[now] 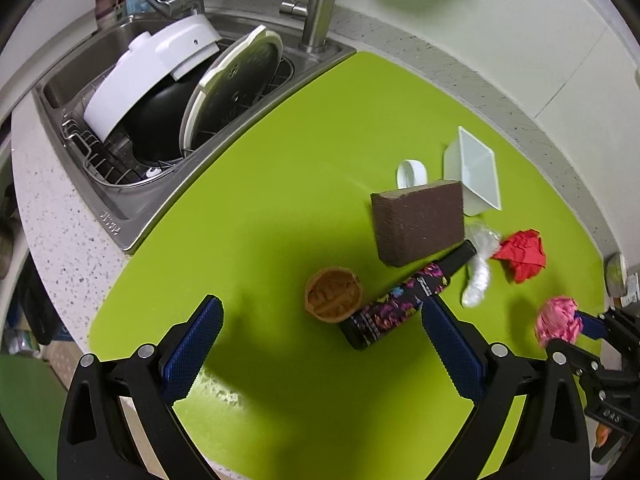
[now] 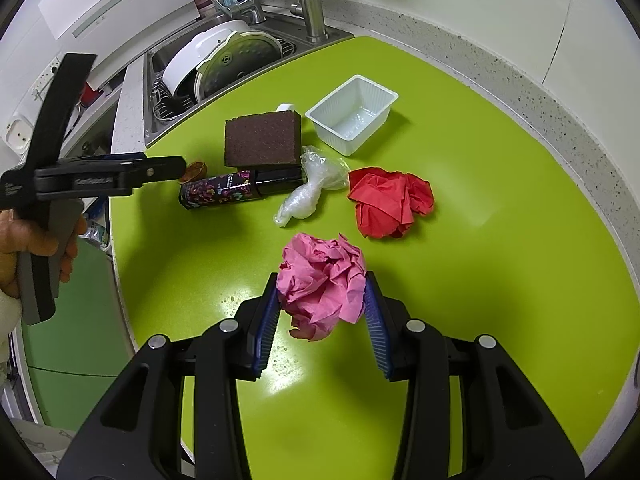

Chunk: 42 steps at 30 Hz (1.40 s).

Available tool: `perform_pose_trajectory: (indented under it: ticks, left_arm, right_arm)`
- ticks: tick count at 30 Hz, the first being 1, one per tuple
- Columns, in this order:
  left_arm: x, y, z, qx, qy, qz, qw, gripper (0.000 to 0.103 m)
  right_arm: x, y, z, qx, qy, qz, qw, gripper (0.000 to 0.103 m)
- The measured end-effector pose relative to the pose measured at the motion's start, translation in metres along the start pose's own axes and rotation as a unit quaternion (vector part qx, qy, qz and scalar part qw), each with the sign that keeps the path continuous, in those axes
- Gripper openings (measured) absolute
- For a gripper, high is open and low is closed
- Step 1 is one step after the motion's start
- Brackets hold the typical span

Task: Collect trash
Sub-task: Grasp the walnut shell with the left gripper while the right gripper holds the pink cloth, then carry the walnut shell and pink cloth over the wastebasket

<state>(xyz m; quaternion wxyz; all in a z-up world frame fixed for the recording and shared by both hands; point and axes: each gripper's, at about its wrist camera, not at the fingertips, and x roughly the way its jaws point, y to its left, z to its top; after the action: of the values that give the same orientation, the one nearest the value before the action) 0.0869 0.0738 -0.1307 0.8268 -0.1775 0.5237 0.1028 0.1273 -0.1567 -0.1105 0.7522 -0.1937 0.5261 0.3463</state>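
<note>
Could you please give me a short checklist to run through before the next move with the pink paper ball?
1. Right claw grips the crumpled pink paper ball: ok, pads press both sides.
2. Ball lifted off the green mat: cannot tell.
3. Left claw empty and open: ok.
4. Left claw clear of the brown ridged cup and the flowered black tube: ok, nothing touching.
5. Bin for the trash in view: not ok, none visible.
</note>
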Motion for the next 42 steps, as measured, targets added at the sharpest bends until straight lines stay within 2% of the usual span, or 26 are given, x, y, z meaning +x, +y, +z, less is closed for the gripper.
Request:
perform_pose_trajectory:
  ticks: [2, 4, 6, 9, 15, 19, 20, 30, 36, 42]
  left_arm:
    - [0.005, 0.0, 0.002, -0.006, 0.002, 0.001, 1.0, 0.095]
    - [0.01, 0.001, 0.004, -0.012, 0.007, 0.001, 0.9999, 0.087]
    - [0.015, 0.002, 0.005, -0.015, 0.013, 0.002, 0.9998, 0.071]
    - [0.022, 0.003, 0.006, -0.022, 0.022, 0.0, 0.9995, 0.061]
    - [0.029, 0.001, 0.008, -0.025, 0.029, -0.005, 0.9993, 0.046]
    - [0.03, 0.0, 0.01, -0.023, 0.028, -0.002, 0.9993, 0.041]
    - [0.03, -0.001, 0.01, -0.023, 0.029, -0.006, 0.9993, 0.036]
    - [0.017, -0.007, 0.01, -0.011, 0.013, -0.001, 0.9999, 0.036]
    - [-0.013, -0.012, 0.007, -0.001, -0.017, -0.005, 0.9998, 0.036]
    - [-0.059, -0.016, -0.012, 0.01, -0.053, -0.014, 0.9984, 0.036]
  right_arm:
    - [0.001, -0.001, 0.001, 0.001, 0.0, 0.001, 1.0, 0.04]
    - [0.001, -0.002, 0.002, 0.001, -0.001, 0.002, 1.0, 0.04]
    - [0.001, -0.003, 0.003, 0.001, -0.001, 0.003, 1.0, 0.04]
    - [0.003, -0.005, 0.003, 0.002, -0.001, 0.004, 1.0, 0.04]
    - [0.005, -0.007, 0.004, 0.003, 0.001, 0.007, 1.0, 0.04]
    - [0.005, -0.009, 0.004, 0.004, 0.0, 0.009, 1.0, 0.04]
    - [0.005, -0.01, 0.004, 0.004, 0.0, 0.009, 1.0, 0.04]
    - [-0.002, -0.011, 0.006, 0.002, -0.009, 0.006, 1.0, 0.04]
    - [-0.018, -0.007, 0.01, -0.011, -0.021, 0.002, 1.0, 0.04]
    - [-0.036, 0.01, 0.015, -0.034, -0.039, 0.007, 0.999, 0.04]
